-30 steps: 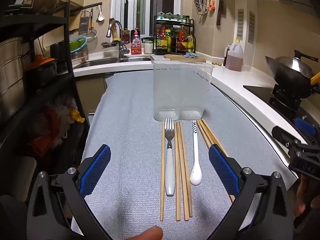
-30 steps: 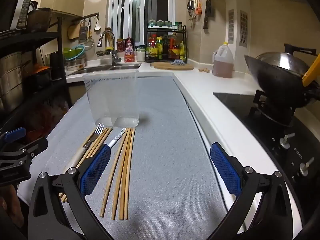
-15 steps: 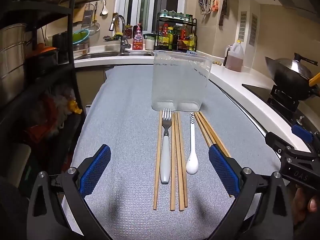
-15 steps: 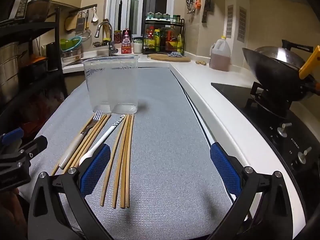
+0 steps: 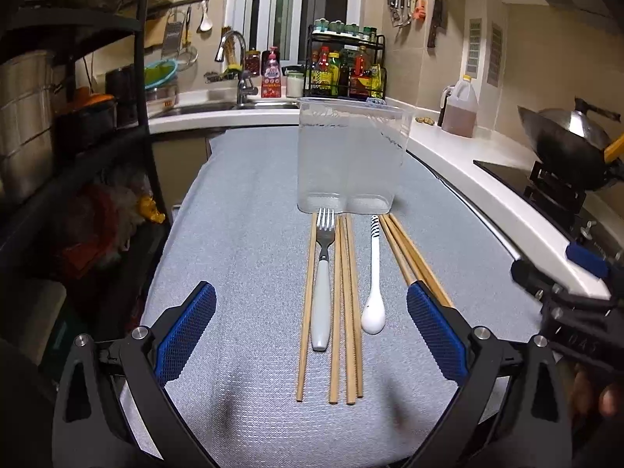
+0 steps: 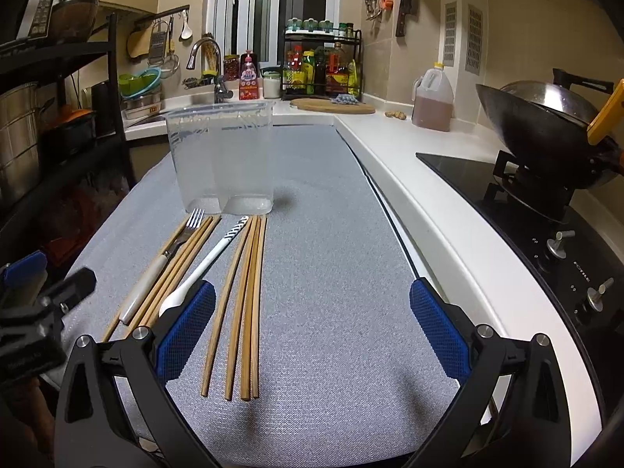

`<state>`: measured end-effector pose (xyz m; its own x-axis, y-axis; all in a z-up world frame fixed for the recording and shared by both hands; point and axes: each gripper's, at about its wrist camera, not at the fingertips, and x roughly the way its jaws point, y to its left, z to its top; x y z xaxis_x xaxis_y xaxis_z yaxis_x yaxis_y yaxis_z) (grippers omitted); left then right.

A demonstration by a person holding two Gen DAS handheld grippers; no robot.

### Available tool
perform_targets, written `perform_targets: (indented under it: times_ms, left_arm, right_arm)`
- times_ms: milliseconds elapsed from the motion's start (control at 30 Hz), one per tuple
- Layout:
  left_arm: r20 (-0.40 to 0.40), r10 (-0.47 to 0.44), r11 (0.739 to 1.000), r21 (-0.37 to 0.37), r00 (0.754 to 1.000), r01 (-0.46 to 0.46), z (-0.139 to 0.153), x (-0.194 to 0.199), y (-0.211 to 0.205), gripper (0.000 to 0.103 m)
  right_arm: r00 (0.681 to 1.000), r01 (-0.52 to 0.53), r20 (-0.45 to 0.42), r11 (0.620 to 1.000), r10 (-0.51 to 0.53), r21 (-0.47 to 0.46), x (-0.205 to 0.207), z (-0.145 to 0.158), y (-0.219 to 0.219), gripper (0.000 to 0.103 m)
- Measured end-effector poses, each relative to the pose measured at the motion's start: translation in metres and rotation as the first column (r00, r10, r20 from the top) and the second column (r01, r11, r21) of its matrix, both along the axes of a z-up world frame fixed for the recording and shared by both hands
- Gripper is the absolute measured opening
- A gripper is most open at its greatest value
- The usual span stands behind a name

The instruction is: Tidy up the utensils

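Observation:
A clear two-compartment plastic holder [image 5: 351, 160] stands upright on the grey mat [image 5: 241, 241]. In front of it lie a white-handled fork [image 5: 323, 284], a white spoon with a striped handle [image 5: 373, 280] and several wooden chopsticks [image 5: 345, 304]. My left gripper [image 5: 311, 331] is open and empty, hovering over the near ends of the utensils. My right gripper [image 6: 312, 331] is open and empty, to the right of the chopsticks [image 6: 245, 304], with the spoon [image 6: 202, 265], the fork [image 6: 163, 261] and the holder [image 6: 222, 160] ahead on its left.
A black shelf rack [image 5: 78, 136] stands at the left of the mat. A white counter [image 6: 421, 187] with an oil jug [image 6: 433, 97], a stove and a wok [image 6: 542, 121] runs along the right. A sink and a spice rack [image 6: 323, 66] are at the back.
Both grippers have moved forward and a little lower toward the utensils, which now look closer. Both stay open. Nothing on the mat has moved.

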<state>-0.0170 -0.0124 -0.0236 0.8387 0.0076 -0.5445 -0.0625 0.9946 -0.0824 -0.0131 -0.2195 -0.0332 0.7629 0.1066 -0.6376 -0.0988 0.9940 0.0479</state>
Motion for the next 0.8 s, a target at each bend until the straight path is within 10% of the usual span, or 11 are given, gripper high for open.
perform_targets:
  times_ms: [800]
  left_arm:
    - [0.067,0.017,1.000,0.021,0.998,-0.018,-0.011,-0.017,-0.005,0.094]
  right_arm:
    - [1.000,-0.013,0.005,1.000,0.013,0.020,-0.008,0.003,0.002,0.098]
